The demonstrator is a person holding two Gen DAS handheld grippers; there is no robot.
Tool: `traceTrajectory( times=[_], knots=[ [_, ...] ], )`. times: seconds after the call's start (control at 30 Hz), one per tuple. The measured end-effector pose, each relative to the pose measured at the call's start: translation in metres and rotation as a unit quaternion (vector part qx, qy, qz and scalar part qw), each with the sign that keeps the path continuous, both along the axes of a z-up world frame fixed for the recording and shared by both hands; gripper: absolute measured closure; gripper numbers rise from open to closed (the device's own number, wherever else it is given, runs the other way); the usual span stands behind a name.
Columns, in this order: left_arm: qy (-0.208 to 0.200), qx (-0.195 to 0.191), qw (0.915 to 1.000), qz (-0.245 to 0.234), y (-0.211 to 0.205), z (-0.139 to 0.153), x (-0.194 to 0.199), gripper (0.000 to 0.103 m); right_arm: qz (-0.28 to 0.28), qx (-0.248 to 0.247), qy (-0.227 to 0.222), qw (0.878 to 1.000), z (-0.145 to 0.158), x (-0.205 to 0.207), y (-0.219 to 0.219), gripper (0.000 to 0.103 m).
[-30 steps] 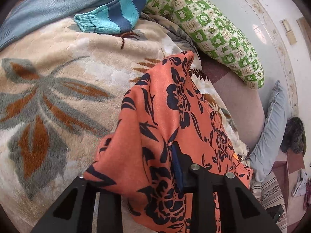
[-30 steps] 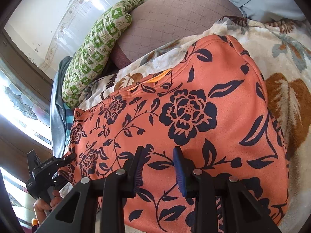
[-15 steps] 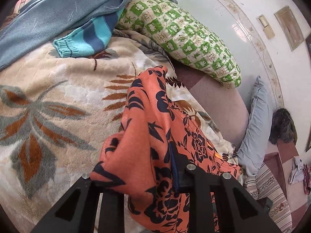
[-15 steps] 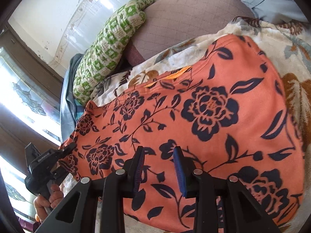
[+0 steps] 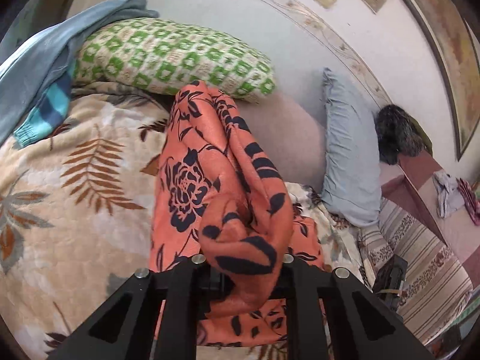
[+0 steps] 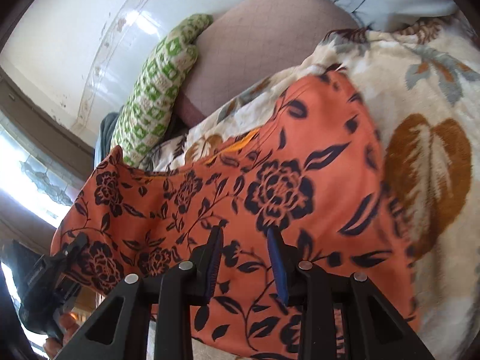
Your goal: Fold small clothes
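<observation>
bed: blanket (image 5: 60,198) | garment (image 6: 300,180): orange, floral, soft, light, limp; lies spread on blanket, one edge lifted; best held at hems or corners | left tool (image 5: 240,273): closing, clamped on bunched edge | right tool (image 6: 247,258): fingers apart over cloth, gripping nothing

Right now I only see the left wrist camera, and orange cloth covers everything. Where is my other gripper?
Observer: The right gripper hovers over the orange cloth, jaws apart, pinching nothing.
Operator: Is the cloth all bunched up?
Observer: No, most of it lies spread out on the flowery blanket.
Operator: Does my left gripper really have it?
Observer: Yes. The left gripper holds one edge lifted, its jaws closing on the cloth.
</observation>
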State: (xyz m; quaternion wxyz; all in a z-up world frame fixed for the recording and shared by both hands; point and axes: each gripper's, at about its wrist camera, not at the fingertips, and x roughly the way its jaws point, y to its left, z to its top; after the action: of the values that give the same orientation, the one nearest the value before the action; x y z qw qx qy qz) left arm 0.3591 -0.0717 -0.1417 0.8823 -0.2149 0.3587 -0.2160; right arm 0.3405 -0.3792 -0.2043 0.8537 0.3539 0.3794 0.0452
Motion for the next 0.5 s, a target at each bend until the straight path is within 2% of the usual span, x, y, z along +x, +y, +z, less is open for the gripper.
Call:
traceTrajectory(
  times=[0.1, 0.17, 0.23, 0.3, 0.33, 0.37, 0.43, 0.5],
  knots=[
    [-0.019, 0.017, 0.9976, -0.065, -0.076, 0.006, -0.012, 0.087, -0.038, 0.036, -0.012, 0.999, 0.003, -0.015, -0.046, 0.069],
    [-0.017, 0.033, 0.9936, -0.107, -0.127, -0.004, -0.019, 0.087, -0.046, 0.075, -0.023, 0.996, 0.001, -0.023, -0.074, 0.068],
    [0.002, 0.047, 0.9911, -0.125, -0.166, -0.030, -0.020, 0.085, -0.044, 0.147, -0.024, 0.988, -0.010, -0.029, -0.101, 0.068],
    [0.059, 0.066, 0.9841, -0.154, -0.195, -0.068, -0.015, 0.079, -0.074, 0.202, -0.022, 0.976, -0.023, -0.039, -0.128, 0.068],
    [0.091, 0.085, 0.9780, -0.167, -0.205, -0.085, -0.015, 0.078, -0.092, 0.212, -0.024, 0.973, -0.027, -0.045, -0.139, 0.067],
    [0.100, 0.096, 0.9752, -0.173, -0.207, -0.093, -0.018, 0.078, -0.103, 0.213, -0.025, 0.971, -0.029, -0.049, -0.147, 0.067],
    [0.067, 0.101, 0.9764, -0.179, -0.203, -0.084, -0.032, 0.071, -0.108, 0.211, -0.024, 0.971, -0.026, -0.054, -0.156, 0.067],
    [0.063, 0.090, 0.9749, -0.194, -0.193, -0.069, -0.038, 0.060, -0.104, 0.209, -0.033, 0.972, -0.020, -0.054, -0.157, 0.067]
  ],
)
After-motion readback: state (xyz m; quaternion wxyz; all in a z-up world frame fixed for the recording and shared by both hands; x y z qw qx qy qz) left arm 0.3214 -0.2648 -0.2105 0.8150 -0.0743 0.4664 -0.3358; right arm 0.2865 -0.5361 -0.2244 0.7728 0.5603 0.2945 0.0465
